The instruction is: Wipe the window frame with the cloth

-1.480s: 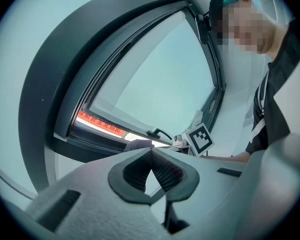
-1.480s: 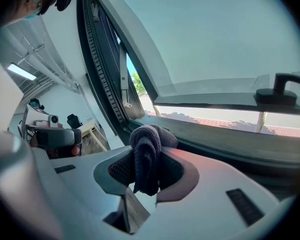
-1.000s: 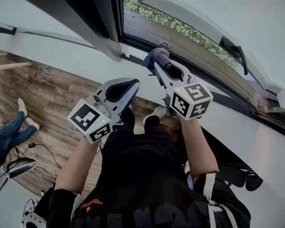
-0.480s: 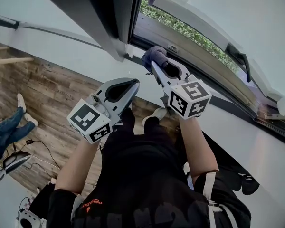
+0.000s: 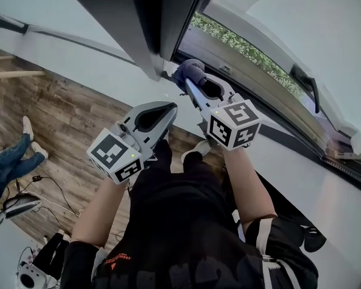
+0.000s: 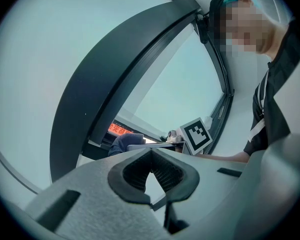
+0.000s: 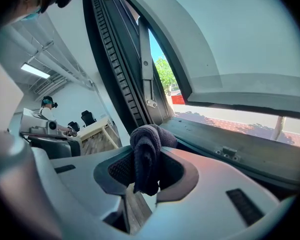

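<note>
Floor (image 5: 54,116): grey-brown wood planks, with cables (image 5: 45,188) lying on it at the left. Wall (image 5: 84,56): white, running below the window frame (image 5: 150,17). We note the frame is dark and the sash stands open. Outside we see a hedge (image 5: 243,46) in bright daylight. In the right gripper view we record a desk (image 7: 97,130), a dark chair (image 7: 86,117) beside it, and a ceiling strip light (image 7: 35,70), lit.

Fuzzy cloth (image 7: 146,149), matt dark window frame (image 5: 145,23)
</note>
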A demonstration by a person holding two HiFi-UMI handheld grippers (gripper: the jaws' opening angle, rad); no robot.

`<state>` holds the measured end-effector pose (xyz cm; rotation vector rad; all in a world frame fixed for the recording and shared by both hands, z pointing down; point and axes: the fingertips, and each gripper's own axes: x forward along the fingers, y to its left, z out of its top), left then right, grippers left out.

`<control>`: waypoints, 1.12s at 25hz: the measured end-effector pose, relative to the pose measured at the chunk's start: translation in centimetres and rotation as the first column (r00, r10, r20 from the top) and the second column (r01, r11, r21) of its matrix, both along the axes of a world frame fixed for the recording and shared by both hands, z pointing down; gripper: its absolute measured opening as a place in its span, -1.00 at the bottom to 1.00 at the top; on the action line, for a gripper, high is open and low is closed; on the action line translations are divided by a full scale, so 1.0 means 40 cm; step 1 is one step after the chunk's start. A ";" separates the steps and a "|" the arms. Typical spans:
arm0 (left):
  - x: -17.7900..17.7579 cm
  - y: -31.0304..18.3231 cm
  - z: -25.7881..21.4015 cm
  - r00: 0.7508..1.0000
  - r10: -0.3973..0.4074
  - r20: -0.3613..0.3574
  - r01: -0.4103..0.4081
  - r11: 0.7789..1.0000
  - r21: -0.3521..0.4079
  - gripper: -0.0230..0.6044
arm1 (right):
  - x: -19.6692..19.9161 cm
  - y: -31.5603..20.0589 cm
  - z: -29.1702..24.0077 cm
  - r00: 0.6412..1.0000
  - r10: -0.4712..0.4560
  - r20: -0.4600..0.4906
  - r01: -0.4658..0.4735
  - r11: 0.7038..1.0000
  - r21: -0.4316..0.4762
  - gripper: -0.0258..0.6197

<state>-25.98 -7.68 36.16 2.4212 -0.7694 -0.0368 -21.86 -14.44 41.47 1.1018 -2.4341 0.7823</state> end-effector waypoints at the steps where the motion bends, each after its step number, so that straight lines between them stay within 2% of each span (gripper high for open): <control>1: -0.004 -0.002 -0.002 1.000 -0.002 0.000 0.002 1.000 0.001 -0.87 | -0.008 -0.003 0.000 1.000 -0.004 0.002 0.004 1.000 0.000 -0.62; 11: -0.035 -0.009 -0.003 1.000 -0.016 0.007 0.016 1.000 -0.003 -0.87 | -0.060 -0.023 0.003 1.000 -0.020 0.015 0.020 1.000 0.001 -0.62; 17: -0.012 -0.005 0.001 1.000 0.012 0.012 -0.012 1.000 -0.008 -0.87 | -0.054 -0.017 -0.017 0.997 -0.007 0.074 0.007 1.000 0.003 -0.62; 22: 0.060 0.006 -0.005 0.998 0.065 0.019 -0.065 0.998 0.000 -0.87 | 0.039 0.014 -0.042 0.996 0.042 0.085 -0.044 0.999 0.017 -0.62; 28: 0.205 0.049 -0.016 0.988 0.152 0.030 -0.152 0.988 0.003 -0.87 | 0.233 0.082 -0.073 0.985 0.145 0.092 -0.148 0.988 0.037 -0.62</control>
